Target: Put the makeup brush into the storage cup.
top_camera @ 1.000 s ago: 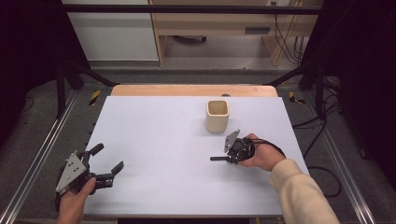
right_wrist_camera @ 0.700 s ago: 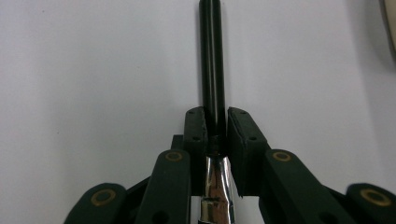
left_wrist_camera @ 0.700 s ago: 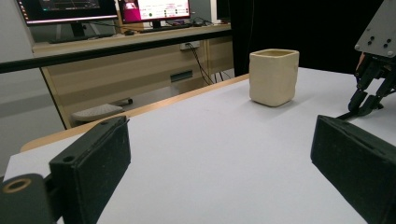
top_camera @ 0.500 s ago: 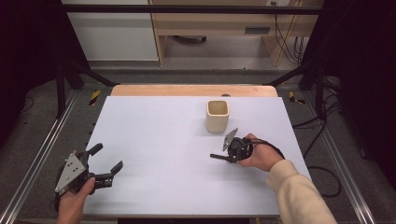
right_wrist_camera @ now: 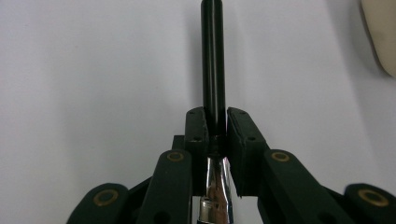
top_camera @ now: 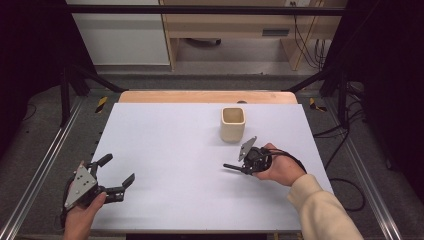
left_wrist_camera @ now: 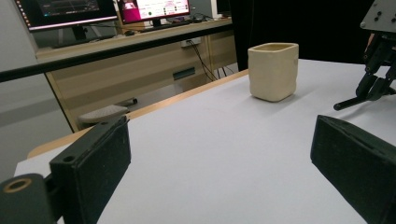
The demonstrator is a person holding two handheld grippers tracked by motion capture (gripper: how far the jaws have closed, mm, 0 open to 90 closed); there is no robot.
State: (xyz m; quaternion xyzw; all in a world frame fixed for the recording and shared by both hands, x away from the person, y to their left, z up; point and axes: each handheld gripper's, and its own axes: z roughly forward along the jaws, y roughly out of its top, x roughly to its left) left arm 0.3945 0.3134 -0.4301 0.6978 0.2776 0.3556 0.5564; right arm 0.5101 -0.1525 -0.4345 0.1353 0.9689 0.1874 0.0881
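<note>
The surface [top_camera: 190, 150] is a wide white sheet, and on it the cup [top_camera: 233, 123] stands upright, just beyond the right gripper [top_camera: 235, 167] and off to one side of its fingers, not touching them. In the right gripper view the cup's pale wall [right_wrist_camera: 380, 32] sits at the top corner, beside the line the fingers point along.

The left gripper [top_camera: 117, 177] hovers low at the near corner, fingers spread wide with nothing between them, well apart from everything. From its own view the cup [left_wrist_camera: 273, 71] is far ahead between the two fingers.

The right gripper's fingers are closed on a pen [right_wrist_camera: 213, 65], a slim black barrel that sticks out straight ahead of the fingertips, with a shiny metal part [right_wrist_camera: 215, 179] running back between them. The hold looks to be near the pen's rear end, so most of its length hangs out in front.

That is where I see trouble. With such a long overhang, any knock of the tip against the surface or the cup's rim could lever the pen round in the fingers or pull it loose. If the pen is meant for the cup, a low approach could shove the cup or tip it, since nothing steadies it. The barrel is smooth and round, so it may also roll between the fingers when tilted upright.
</note>
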